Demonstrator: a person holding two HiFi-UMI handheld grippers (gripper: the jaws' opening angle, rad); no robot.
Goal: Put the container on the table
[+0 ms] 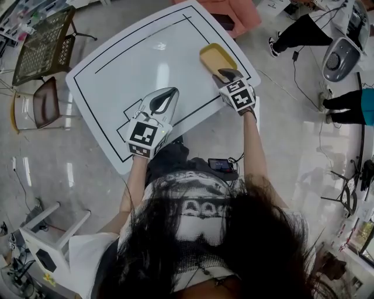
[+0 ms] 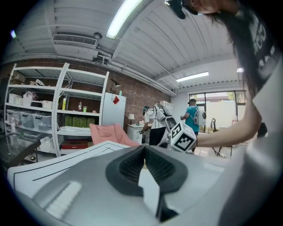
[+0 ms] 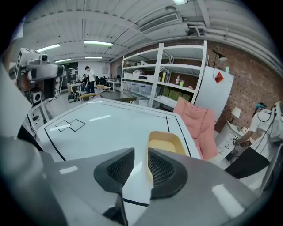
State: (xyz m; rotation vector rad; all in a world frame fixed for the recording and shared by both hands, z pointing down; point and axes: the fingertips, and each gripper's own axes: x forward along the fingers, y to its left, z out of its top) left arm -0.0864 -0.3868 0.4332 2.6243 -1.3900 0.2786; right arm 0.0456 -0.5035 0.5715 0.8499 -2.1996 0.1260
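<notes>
A shallow yellow container (image 1: 217, 58) rests flat on the white table (image 1: 146, 52) near its far right edge. My right gripper (image 1: 225, 75) hovers just at the container's near end, jaws open. In the right gripper view the container (image 3: 166, 143) lies beyond the right pad, its left wall lined up beside that pad, with bare table (image 3: 110, 123) showing through the gap of the right gripper (image 3: 140, 154). Nothing is pressed between the pads. My left gripper (image 1: 169, 93) sits low over the table's near left part, shut and empty; its pads meet in the left gripper view (image 2: 144, 150).
A pink chair (image 1: 239, 14) stands past the table's far edge, next to the container. A mesh chair (image 1: 44, 47) is at the left, and a white stool (image 1: 47, 239) at the near left. Shelving (image 3: 163, 75) lines the back wall. People stand at the right (image 1: 304, 32).
</notes>
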